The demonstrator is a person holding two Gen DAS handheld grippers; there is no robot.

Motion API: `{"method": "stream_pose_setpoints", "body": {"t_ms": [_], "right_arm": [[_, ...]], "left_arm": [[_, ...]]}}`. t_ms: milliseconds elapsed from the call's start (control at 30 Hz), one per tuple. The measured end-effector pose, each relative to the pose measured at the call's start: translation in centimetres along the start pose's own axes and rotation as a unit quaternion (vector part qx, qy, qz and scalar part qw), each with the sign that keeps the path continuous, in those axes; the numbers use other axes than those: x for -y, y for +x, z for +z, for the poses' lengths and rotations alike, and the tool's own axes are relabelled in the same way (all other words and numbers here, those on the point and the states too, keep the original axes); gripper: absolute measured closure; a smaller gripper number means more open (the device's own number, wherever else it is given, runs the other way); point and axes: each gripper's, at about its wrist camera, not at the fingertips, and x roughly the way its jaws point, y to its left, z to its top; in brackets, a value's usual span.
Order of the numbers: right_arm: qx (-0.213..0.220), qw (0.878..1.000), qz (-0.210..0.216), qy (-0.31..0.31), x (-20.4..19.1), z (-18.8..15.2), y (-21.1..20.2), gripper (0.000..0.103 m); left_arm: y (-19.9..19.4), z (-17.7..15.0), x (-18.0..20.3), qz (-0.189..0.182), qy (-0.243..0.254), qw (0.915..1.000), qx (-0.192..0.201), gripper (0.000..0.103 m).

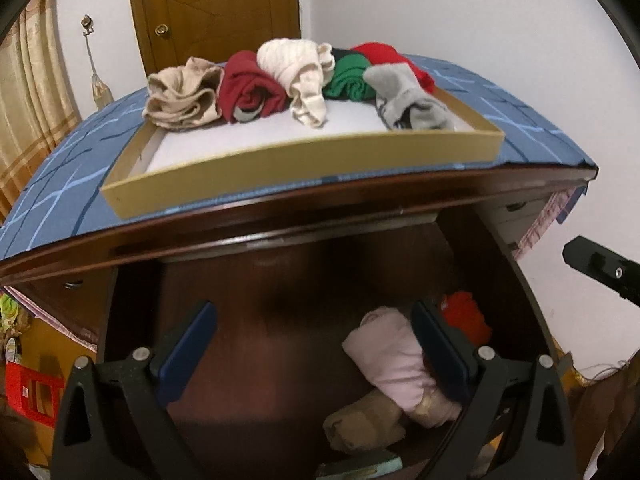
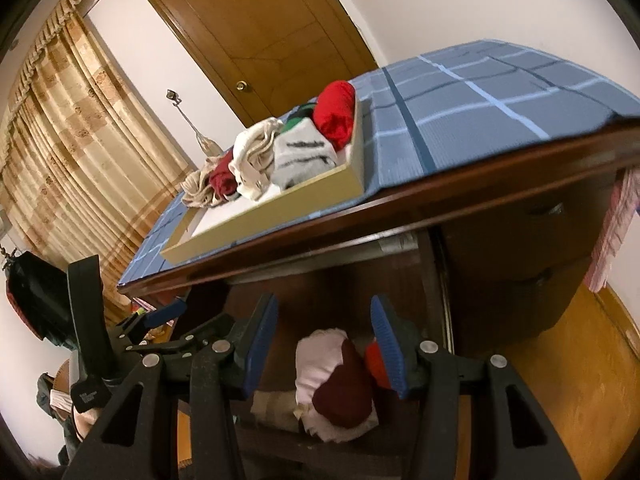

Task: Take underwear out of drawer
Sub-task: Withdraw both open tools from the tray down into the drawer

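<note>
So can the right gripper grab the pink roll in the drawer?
Probably yes. The right gripper hangs open just above the pink roll, and nothing lies over it. The red roll sits close beside one finger, so it might get nudged.

Wooden door (image 1: 216, 4), patterned curtain (image 2: 72, 128), blue checked cloth (image 2: 480, 96)

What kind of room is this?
Probably a bedroom at home: a wooden door, gold curtains, and a dark wooden dresser whose open drawer holds rolled clothing.
</note>
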Motion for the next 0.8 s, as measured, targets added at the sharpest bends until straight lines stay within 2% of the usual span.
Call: {"method": "stream_pose_setpoints", "body": {"t_ms": [500, 800], "right_arm": [[-0.047, 0.999, -0.003, -0.003, 0.5, -3.1, 0.6, 0.051], [-0.083, 0.996, 0.006, -0.029, -1.0, -4.0, 1.8, 0.051]], "left_arm": [[1.6, -3.9, -0.7, 0.017, 0.037, 0.9973, -0.062, 0.004], [2.0, -4.3, -4.5, 0.009, -0.021, 0.9958, -0.088, 0.004]]}}
